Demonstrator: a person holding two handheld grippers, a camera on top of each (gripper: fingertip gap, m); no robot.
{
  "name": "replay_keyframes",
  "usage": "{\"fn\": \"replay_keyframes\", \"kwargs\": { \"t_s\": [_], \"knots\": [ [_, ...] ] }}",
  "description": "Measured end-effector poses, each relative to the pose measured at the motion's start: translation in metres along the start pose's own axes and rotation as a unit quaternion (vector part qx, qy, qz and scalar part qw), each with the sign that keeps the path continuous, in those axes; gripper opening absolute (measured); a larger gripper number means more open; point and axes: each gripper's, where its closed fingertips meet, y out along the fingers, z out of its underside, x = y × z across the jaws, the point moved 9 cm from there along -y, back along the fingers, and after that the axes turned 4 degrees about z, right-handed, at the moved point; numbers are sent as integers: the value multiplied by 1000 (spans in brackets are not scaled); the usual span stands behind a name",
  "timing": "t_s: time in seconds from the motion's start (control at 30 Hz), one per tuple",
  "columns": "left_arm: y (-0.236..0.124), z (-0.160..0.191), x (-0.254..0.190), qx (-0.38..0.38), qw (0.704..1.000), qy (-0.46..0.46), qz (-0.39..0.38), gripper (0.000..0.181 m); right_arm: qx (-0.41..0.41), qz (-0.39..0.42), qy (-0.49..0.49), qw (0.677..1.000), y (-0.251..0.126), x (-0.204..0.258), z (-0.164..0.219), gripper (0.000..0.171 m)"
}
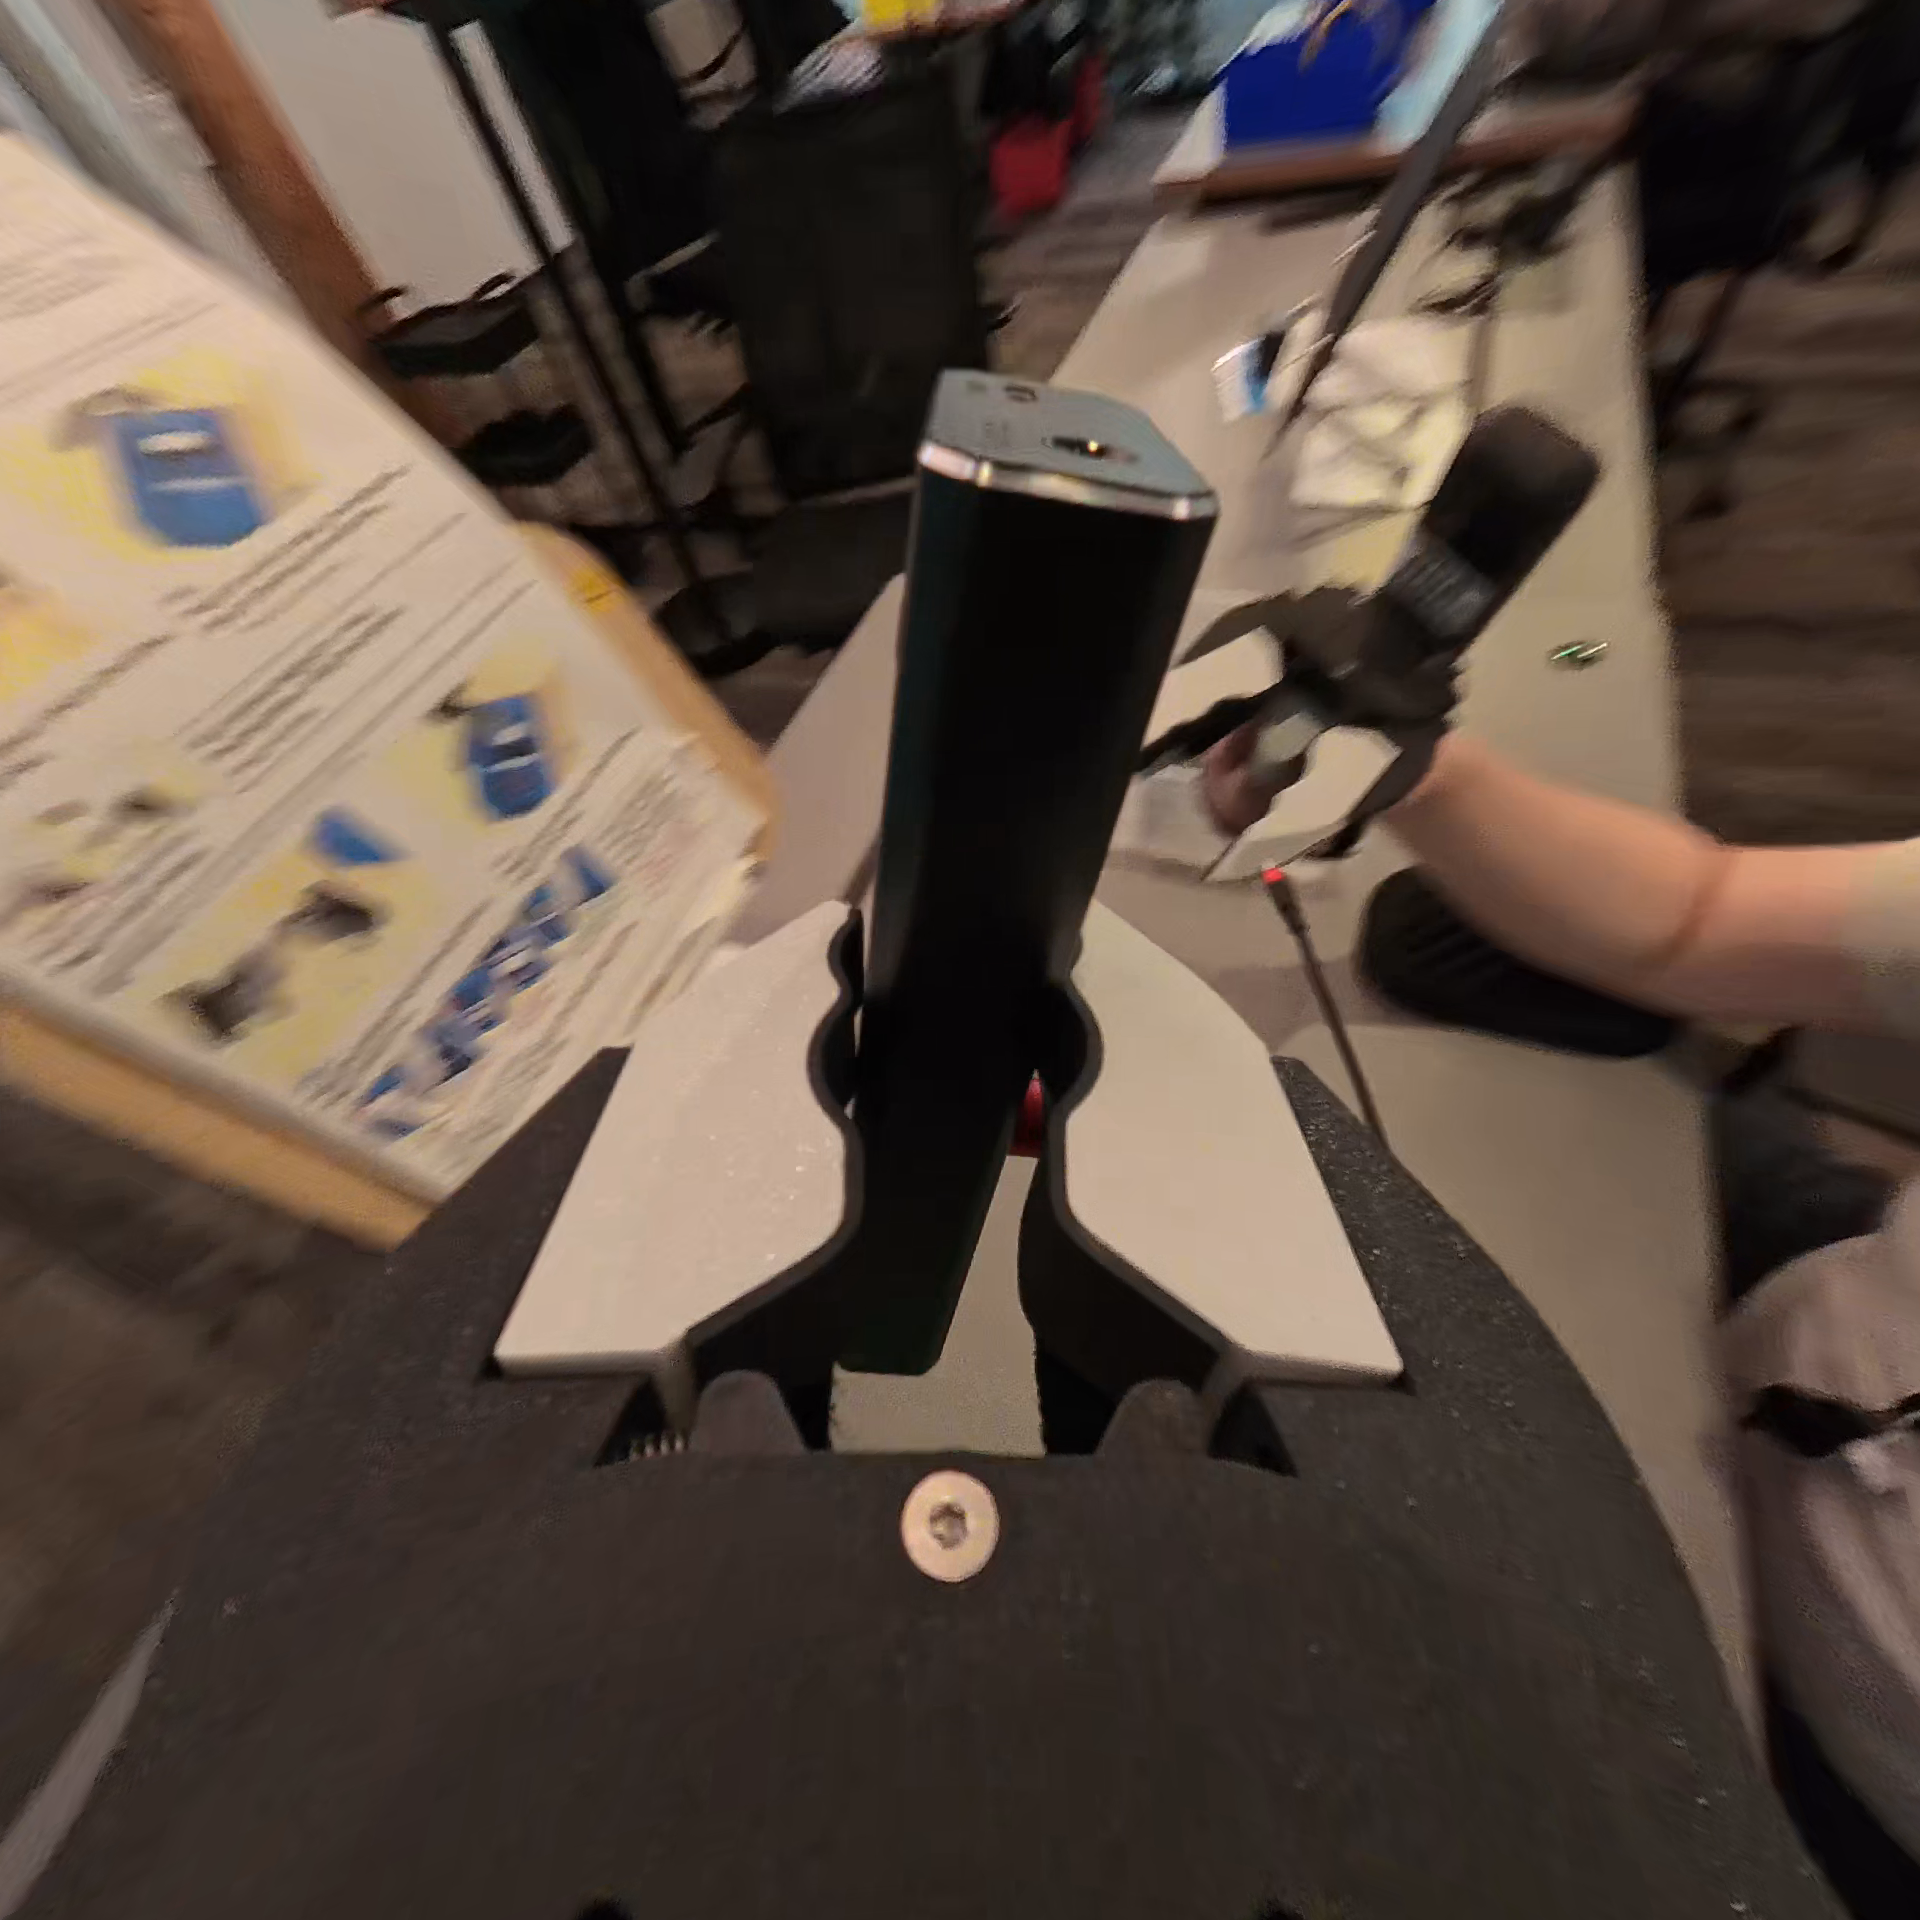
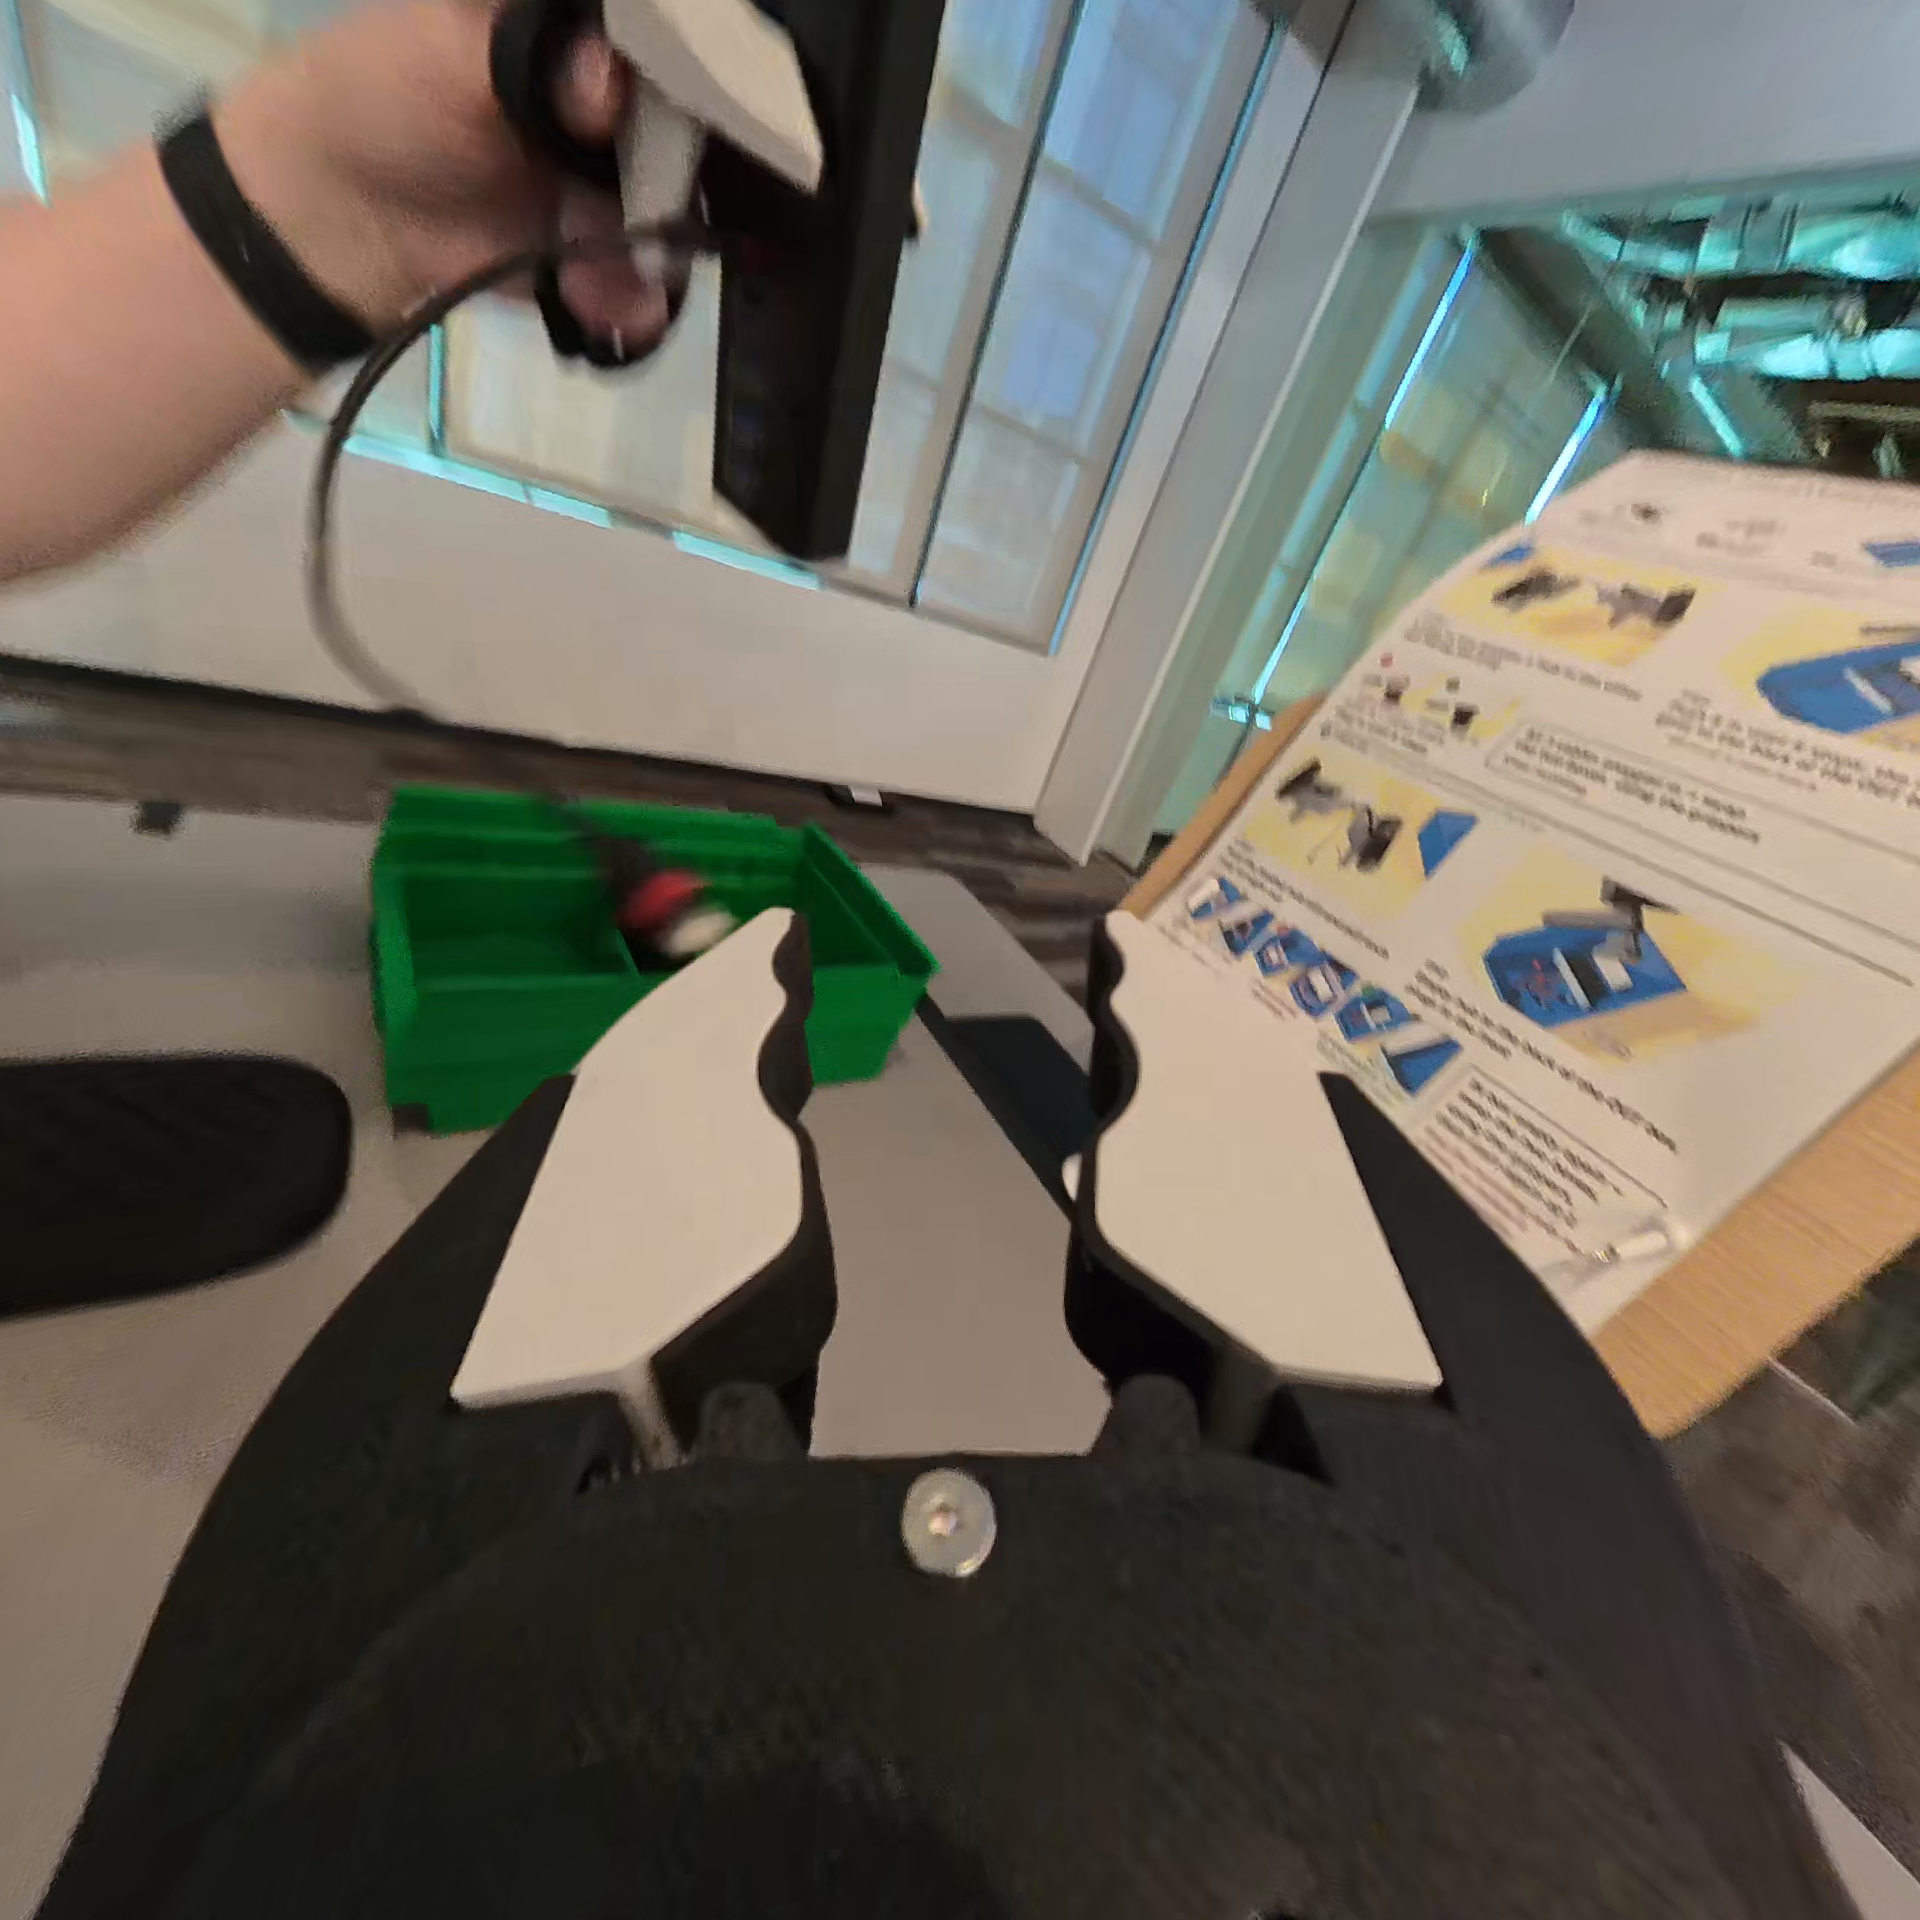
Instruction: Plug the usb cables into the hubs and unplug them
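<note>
A: Left first. Your left gripper (image 1: 961, 1049) has its fingers (image 1: 727, 1122) pinching the black hub (image 1: 1039, 748) low on its body, so the hub stands up away from the camera with its port end farthest from you. A red bit shows behind the hub at the finger line; cannot tell what it is.

B: And the cable?

A: A thin dark cable (image 1: 1330, 997) with a red-lit tip lies on the worktop (image 1: 1558, 416), near your right gripper (image 1: 1299, 748) in the left wrist view. No plug is in the hub's end face that I can see.

B: Right side?

A: Your right gripper's fingers (image 2: 665, 1143) are spread with nothing between them. It hangs over the worktop, well apart from the hub, which shows raised at upper left in that view.

B: So the step?

A: My judgement: fetch a plug with the right. Grip it short, close behind the connector, so it cannot swivel. Keep the hub squeezed firmly and its end face turned toward the right gripper, then push straight along the port axis.

B: Containers?

A: The green bin (image 2: 862, 966) on the worktop has dividers; one compartment holds a bundle with red and white parts (image 2: 665, 914), probably cables, too blurred to tell. An instruction board (image 2: 1558, 883) leans at far right.
</note>
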Motion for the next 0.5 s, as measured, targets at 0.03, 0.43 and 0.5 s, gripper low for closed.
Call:
{"fn": "replay_keyframes", "kwargs": {
  "t_s": [0.03,0.43,0.5],
  "knots": [
    [16,-2,-15,-19,999,-10,29,31,-27,-5,13,1000,-1,3,-5,51],
    [154,38,-79,-181,957,-121,193,31,-23,-199,145,969,-7,17,6,30],
    [160,49,-72,-190,951,-136,202,31,12,-232,187,954,-6,10,15,29]
  ]
}}
